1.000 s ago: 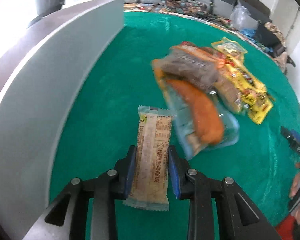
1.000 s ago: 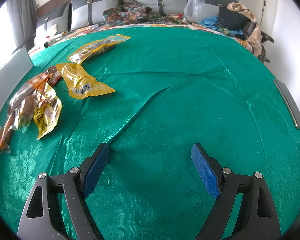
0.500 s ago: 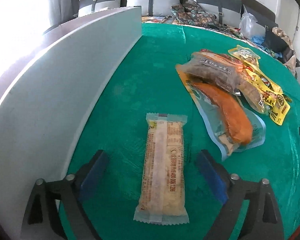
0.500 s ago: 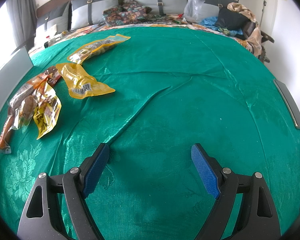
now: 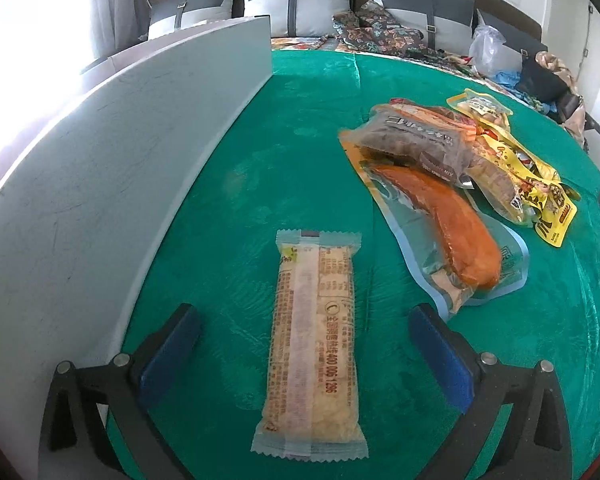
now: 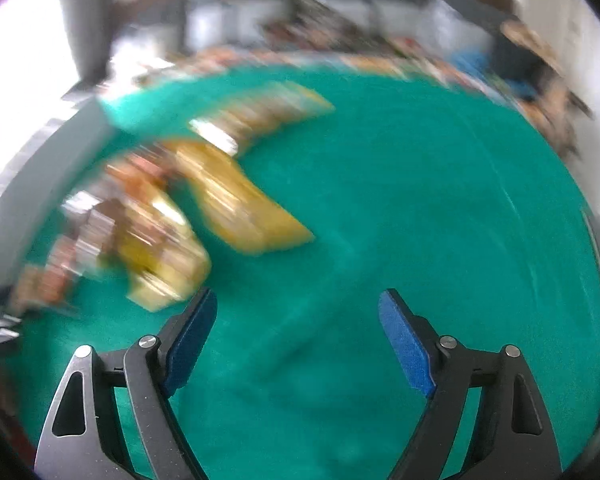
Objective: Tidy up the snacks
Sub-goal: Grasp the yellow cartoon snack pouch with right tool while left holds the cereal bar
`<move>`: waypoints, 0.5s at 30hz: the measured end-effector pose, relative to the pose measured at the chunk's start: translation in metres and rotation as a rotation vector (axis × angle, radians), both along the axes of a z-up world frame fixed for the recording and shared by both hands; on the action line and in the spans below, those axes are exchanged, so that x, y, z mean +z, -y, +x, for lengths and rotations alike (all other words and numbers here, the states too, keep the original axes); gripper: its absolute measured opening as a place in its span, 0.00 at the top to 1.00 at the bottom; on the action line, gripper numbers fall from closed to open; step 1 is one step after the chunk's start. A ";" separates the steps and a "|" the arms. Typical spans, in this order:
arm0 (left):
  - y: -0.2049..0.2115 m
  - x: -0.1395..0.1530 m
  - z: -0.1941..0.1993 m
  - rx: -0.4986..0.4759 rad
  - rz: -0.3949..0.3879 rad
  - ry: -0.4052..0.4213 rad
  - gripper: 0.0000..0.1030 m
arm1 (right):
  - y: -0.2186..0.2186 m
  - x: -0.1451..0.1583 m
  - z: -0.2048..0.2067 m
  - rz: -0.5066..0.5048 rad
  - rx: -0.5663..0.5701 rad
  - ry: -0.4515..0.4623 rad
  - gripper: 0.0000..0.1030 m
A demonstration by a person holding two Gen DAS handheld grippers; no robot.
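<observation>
- Now the left tool [image 5: 304,338] stands with its jaws spread wide; they have just been opening, and the pale snack bar [image 5: 314,344] lies lengthwise between them with a clear gap to each blue pad, touched by neither.
- That bar rests flat on the green cloth [image 5: 260,168] that covers the surface, its printed seam side up and its far crimped end pointing away from the camera.
- Just left of the bar and the left tool, a grey panel [image 5: 100,184] stands upright on edge and curves off toward the far pillows.
- Right of the bar, near but apart from it, sits a heap of snack packets: a clear pouch with an orange sausage-like piece [image 5: 448,224] lies nearest, a dark brown packet [image 5: 416,140] overlaps its far end, and yellow packets [image 5: 540,192] lie along the heap's right side.
- The right tool [image 6: 298,336] is also open, jaws well apart though they have just narrowed a little, with only green cloth between the pads and nothing held.
- From the right wrist the picture is smeared with motion blur; the heap of packets [image 6: 160,232] shows as yellow and brown streaks to the upper left of that tool, one yellow edge close to its left finger [image 6: 188,336], and whether they touch cannot be told.
</observation>
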State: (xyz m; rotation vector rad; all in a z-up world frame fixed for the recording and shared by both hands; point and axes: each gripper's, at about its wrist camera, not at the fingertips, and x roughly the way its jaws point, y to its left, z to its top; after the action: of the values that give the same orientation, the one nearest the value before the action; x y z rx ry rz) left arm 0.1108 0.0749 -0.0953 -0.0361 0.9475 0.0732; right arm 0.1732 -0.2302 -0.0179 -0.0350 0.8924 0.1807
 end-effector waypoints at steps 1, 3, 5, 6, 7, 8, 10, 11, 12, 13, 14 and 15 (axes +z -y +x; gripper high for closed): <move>0.000 0.000 0.000 0.000 0.000 0.000 0.00 | -0.016 0.009 0.008 -0.011 0.061 0.015 0.18; 0.000 0.000 0.000 0.000 0.000 0.000 0.00 | -0.056 0.013 0.031 -0.111 0.186 -0.032 0.18; 0.000 0.000 0.000 0.000 0.000 0.000 0.00 | -0.092 0.001 0.052 -0.245 0.255 -0.101 0.20; 0.000 0.000 0.000 0.000 0.000 0.001 0.00 | -0.103 -0.005 0.059 -0.271 0.280 -0.127 0.21; 0.000 0.000 0.000 0.000 0.000 0.000 0.00 | -0.112 -0.011 0.064 -0.280 0.300 -0.155 0.24; 0.000 0.000 0.000 -0.001 -0.001 0.000 0.00 | -0.121 -0.019 0.070 -0.283 0.313 -0.188 0.26; 0.000 0.000 0.001 -0.001 -0.003 0.001 0.00 | -0.127 -0.032 0.074 -0.279 0.308 -0.239 0.31; 0.000 0.000 0.001 -0.001 -0.003 0.001 0.00 | -0.125 -0.035 0.075 -0.266 0.296 -0.258 0.37; 0.000 0.000 0.001 -0.001 -0.003 0.001 0.00 | -0.122 -0.036 0.076 -0.247 0.267 -0.284 0.37; 0.000 0.000 0.001 -0.001 -0.003 0.001 0.00 | -0.117 -0.038 0.075 -0.214 0.246 -0.302 0.38; 0.000 0.000 0.001 -0.001 -0.003 0.001 0.00 | -0.109 -0.039 0.071 -0.170 0.230 -0.331 0.41; 0.000 0.000 0.001 -0.001 -0.003 0.001 0.00 | -0.104 -0.041 0.067 -0.147 0.220 -0.350 0.42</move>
State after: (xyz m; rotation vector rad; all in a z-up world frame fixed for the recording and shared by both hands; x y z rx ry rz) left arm 0.1114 0.0750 -0.0954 -0.0387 0.9468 0.0706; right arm 0.2406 -0.1259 -0.0585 -0.2449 1.2505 0.3333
